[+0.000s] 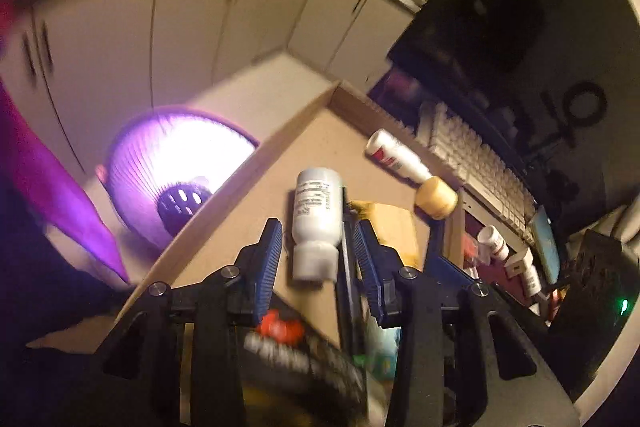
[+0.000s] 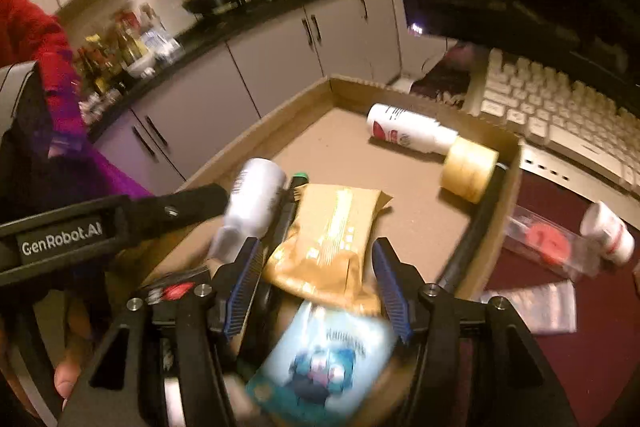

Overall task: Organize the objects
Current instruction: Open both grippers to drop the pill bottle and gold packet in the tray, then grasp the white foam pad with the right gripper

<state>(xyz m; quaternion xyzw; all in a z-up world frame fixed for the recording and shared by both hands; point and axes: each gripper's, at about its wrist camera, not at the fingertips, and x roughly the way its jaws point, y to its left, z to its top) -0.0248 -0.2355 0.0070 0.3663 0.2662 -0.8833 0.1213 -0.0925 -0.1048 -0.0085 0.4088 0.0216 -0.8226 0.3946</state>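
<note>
A shallow cardboard box [image 1: 256, 163] holds the objects. A white bottle [image 1: 318, 219] lies in it, cap toward me, between the blue pads of my left gripper [image 1: 318, 247]; the jaws stand open with a gap on each side. A thin dark stick lies along the right pad. In the right wrist view my right gripper [image 2: 316, 275] is open around a golden packet [image 2: 328, 239], pads clear of it. A blurred blue packet [image 2: 320, 359] lies under the jaws. The left gripper's black finger [image 2: 192, 205] reaches in beside the white bottle [image 2: 252, 199].
A red-labelled white bottle [image 2: 408, 133] with a tan round cap [image 2: 468, 169] lies at the box's far side. Outside, on dark red cloth, are a small white bottle [image 2: 608, 231], a clear case with a red disc [image 2: 544, 243], a keyboard [image 2: 560, 115]. A purple-lit fan [image 1: 176, 167] stands left.
</note>
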